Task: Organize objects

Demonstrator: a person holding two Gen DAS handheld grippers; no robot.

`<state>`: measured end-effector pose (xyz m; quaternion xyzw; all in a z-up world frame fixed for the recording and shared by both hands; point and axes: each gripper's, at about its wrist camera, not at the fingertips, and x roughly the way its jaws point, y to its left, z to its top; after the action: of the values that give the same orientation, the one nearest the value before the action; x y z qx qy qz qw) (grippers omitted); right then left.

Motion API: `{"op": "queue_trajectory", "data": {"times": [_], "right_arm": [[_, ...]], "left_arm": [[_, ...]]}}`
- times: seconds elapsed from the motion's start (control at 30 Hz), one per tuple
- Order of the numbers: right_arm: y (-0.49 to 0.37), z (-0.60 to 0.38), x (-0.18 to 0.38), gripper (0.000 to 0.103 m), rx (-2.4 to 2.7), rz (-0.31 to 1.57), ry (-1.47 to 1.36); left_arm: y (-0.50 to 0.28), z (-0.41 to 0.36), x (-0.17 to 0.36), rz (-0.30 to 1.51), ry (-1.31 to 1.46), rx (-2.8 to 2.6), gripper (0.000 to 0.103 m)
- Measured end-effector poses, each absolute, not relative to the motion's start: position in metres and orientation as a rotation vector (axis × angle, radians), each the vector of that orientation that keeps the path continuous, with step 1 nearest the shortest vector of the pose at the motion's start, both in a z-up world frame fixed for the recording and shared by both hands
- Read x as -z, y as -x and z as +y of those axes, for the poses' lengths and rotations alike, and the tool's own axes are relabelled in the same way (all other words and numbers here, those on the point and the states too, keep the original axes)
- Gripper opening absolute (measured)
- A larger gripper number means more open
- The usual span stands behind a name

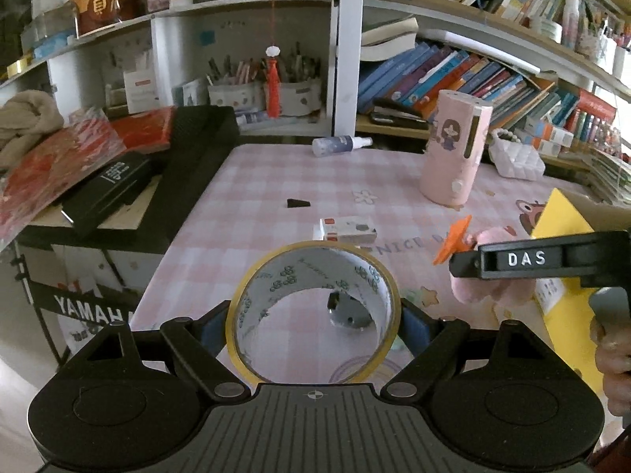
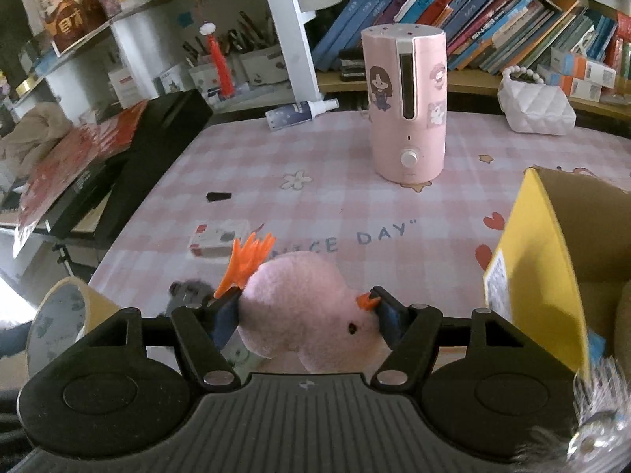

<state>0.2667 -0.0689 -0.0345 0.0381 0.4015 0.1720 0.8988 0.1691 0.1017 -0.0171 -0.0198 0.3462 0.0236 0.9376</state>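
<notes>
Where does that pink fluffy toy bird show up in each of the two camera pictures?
Left wrist view: the pink plush bird is at the right edge, mostly hidden behind the right gripper.
Right wrist view: it fills the lower centre, clamped between the fingers.
Shared landmark: the pink humidifier standing on the table.

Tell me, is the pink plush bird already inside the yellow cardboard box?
No, the right gripper holds the pink plush bird between its fingers above the checked tablecloth, left of the yellow cardboard box.

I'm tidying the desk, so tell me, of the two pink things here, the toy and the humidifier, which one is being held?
The pink toy: the right gripper clamps it, while the humidifier stands free.
</notes>
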Motion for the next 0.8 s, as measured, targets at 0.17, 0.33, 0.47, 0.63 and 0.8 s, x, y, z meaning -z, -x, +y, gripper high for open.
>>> {"op": "queue_trajectory", "data": {"times": [0.17,0.33,0.47,0.63,0.8], "right_arm": [[-0.24,-0.076,0.03,0.067,-0.344,0.834,-0.082],[-0.217,-0.078,0.025,0.067,-0.336,0.82,-0.066],[-0.196,-0.082,0.025,0.067,-0.318,0.818,-0.067],[-0.165,-0.087,0.027,0.067,-0.292,0.822,-0.076],[-0.124,-0.089,0.032,0.067,-0.28,0.83,-0.078]], "left_arm": [[-0.152,0.099,0.013,0.691,0.032,-0.031,0.086],[-0.134,0.096,0.011,0.675,0.031,-0.007,0.086],[-0.117,0.091,0.01,0.667,0.026,0.015,0.087],[-0.088,0.089,0.013,0.669,0.026,0.031,0.087],[-0.057,0.087,0.014,0.678,0.018,0.052,0.087]]}}
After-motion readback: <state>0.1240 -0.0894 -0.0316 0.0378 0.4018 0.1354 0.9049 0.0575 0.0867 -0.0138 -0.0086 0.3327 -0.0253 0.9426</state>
